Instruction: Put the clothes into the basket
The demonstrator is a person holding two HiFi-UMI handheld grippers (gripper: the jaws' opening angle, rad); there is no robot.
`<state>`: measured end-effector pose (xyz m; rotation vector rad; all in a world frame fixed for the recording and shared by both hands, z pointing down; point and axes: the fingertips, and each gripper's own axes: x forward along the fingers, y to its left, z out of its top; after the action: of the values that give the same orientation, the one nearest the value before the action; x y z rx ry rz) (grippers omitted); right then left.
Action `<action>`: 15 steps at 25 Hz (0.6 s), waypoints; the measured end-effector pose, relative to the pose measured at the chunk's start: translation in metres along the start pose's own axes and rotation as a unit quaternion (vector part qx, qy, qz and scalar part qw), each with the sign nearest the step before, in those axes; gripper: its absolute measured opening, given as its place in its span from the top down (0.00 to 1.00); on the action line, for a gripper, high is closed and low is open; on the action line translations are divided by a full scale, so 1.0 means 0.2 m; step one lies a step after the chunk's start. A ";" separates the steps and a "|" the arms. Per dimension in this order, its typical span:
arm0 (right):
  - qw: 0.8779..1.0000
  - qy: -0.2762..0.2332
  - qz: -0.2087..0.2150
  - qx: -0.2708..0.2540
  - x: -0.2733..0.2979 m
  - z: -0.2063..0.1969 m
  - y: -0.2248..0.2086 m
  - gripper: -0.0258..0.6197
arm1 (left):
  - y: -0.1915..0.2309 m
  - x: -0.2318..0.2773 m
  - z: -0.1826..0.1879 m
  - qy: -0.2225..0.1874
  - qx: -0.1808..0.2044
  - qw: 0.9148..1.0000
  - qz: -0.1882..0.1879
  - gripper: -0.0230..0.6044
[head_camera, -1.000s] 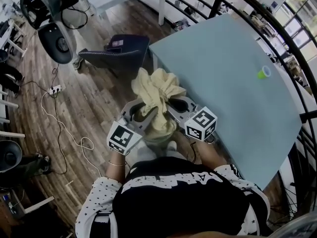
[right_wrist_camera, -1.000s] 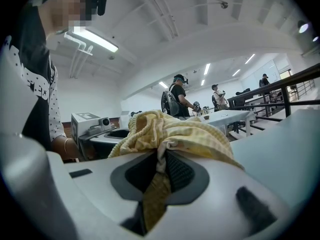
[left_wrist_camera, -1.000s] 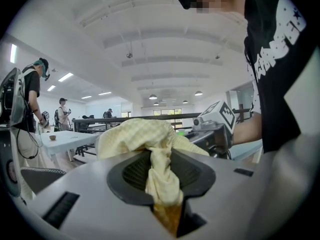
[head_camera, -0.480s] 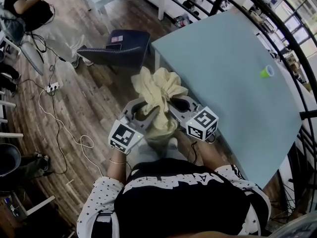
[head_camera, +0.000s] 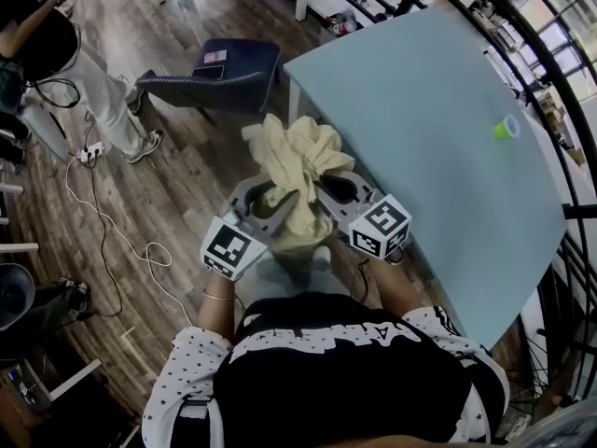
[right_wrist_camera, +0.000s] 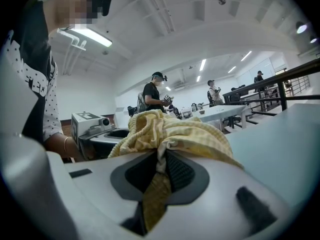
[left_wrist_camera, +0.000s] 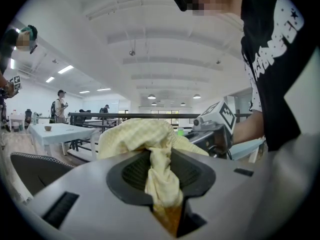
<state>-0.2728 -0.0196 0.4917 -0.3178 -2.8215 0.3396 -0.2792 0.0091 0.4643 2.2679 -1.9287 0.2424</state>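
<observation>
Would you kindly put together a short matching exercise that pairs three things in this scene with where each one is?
Things:
1. yellow cloth
2. small green object
3. white power strip

Places:
a. lying on the wooden floor
b. standing on the pale blue table
c. clamped in the left gripper and the right gripper

Pairs: 1-c, 2-b, 3-a

Open-plan office or lab: table (head_camera: 420, 129), chair (head_camera: 224, 68), ceiling strip light (right_wrist_camera: 92, 35)
</observation>
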 end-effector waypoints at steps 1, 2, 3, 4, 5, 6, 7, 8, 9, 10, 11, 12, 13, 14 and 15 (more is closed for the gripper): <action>1.000 0.001 0.000 0.001 0.00 -0.01 0.00 0.86 | 0.00 0.00 -0.01 0.001 -0.002 1.000 -0.001 0.77; 1.000 0.003 0.000 0.002 0.01 -0.02 0.00 0.86 | 0.00 0.00 -0.02 0.001 -0.003 1.000 -0.002 0.77; 1.000 0.003 0.000 0.003 0.01 -0.02 0.00 0.86 | 0.01 0.00 -0.03 0.002 -0.005 1.000 -0.003 0.77; 1.000 0.004 0.000 0.003 0.02 -0.03 0.00 0.86 | 0.01 0.00 -0.04 0.003 -0.006 1.000 -0.003 0.77; 1.000 0.005 0.001 0.004 0.02 -0.04 -0.01 0.86 | 0.01 0.00 -0.04 0.003 -0.006 1.000 -0.004 0.77; 1.000 0.007 0.000 0.005 0.02 -0.04 -0.01 0.86 | 0.01 0.00 -0.05 0.004 -0.008 1.000 -0.006 0.77; 1.000 0.009 0.000 0.007 0.02 -0.05 -0.01 0.86 | 0.01 0.01 -0.06 0.005 -0.010 1.000 -0.008 0.77; 1.000 0.010 -0.001 0.009 0.02 -0.06 -0.01 0.86 | 0.01 0.01 -0.07 0.006 -0.013 1.000 -0.010 0.77; 1.000 0.011 -0.002 0.010 0.02 -0.08 -0.01 0.86 | 0.01 0.01 -0.08 0.006 -0.015 1.000 -0.011 0.77; 1.000 0.011 -0.003 0.011 0.03 -0.08 -0.01 0.86 | 0.01 0.01 -0.09 0.006 -0.016 1.000 -0.011 0.77; 1.000 0.011 -0.004 0.011 0.04 -0.09 -0.02 0.86 | 0.02 0.01 -0.10 0.005 -0.016 1.000 -0.012 0.77; 1.000 0.011 -0.005 0.011 0.04 -0.10 -0.02 0.86 | 0.02 0.01 -0.12 0.005 -0.015 1.000 -0.012 0.77; 1.000 0.012 -0.006 0.012 0.04 -0.11 -0.03 0.86 | 0.02 0.02 -0.13 0.006 -0.015 1.000 -0.012 0.77; 1.000 0.014 -0.006 0.014 0.05 -0.13 -0.03 0.86 | 0.02 0.02 -0.14 0.009 -0.017 1.000 -0.012 0.77; 1.000 0.017 -0.007 0.015 0.05 -0.14 -0.04 0.86 | 0.02 0.02 -0.15 0.011 -0.019 1.000 -0.012 0.77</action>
<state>-0.2748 -0.0183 0.5219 -0.2952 -2.7815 0.3704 -0.2835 0.0104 0.4948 2.2526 -1.8772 0.2252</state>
